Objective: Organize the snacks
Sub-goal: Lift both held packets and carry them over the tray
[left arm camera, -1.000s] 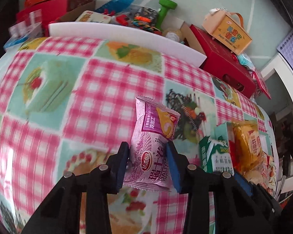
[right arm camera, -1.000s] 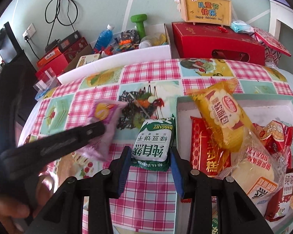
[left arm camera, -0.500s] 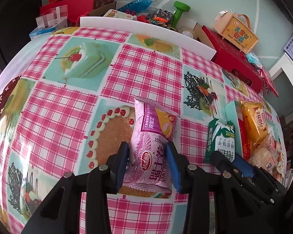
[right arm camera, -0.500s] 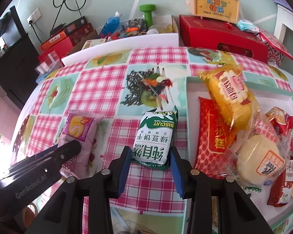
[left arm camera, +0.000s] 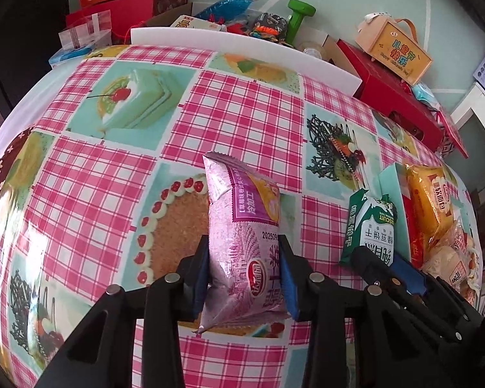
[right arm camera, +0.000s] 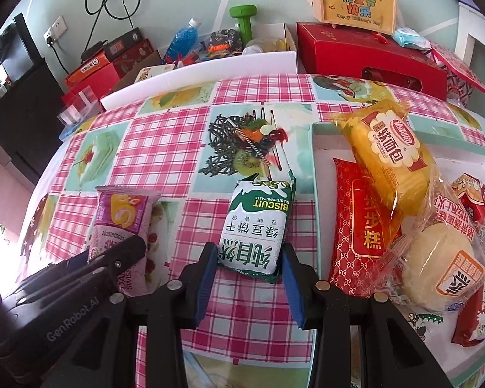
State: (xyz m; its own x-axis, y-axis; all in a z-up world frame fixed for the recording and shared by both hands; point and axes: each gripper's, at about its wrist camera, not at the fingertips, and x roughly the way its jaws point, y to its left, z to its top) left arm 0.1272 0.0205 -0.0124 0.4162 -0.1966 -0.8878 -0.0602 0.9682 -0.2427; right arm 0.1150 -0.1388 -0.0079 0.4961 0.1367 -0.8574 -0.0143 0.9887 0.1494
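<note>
My left gripper (left arm camera: pixel 244 274) is shut on a purple Swiss-roll snack packet (left arm camera: pixel 242 236), held low over the checked tablecloth. The packet also shows in the right wrist view (right arm camera: pixel 123 223). My right gripper (right arm camera: pixel 249 274) is shut on a green-and-white biscuit packet (right arm camera: pixel 258 226), just left of the box; this packet shows in the left wrist view too (left arm camera: pixel 370 223). A shallow white box (right arm camera: pixel 317 168) on the right holds several snacks, among them a yellow bread bag (right arm camera: pixel 388 155) and a red cake packet (right arm camera: pixel 359 226).
The table (left arm camera: pixel 119 174) carries a pink check cloth with cake prints. A white foam board (left arm camera: pixel 242 48) runs along its far edge. Behind it are red boxes (right arm camera: pixel 368 55), a blue bottle (right arm camera: pixel 184 38), a green dumbbell (right arm camera: pixel 244 19) and a yellow gift box (right arm camera: pixel 359 0).
Both grippers have drawn back toward the near side of the table with their packets still held. The purple packet now sits lower, close to the cloth.
</note>
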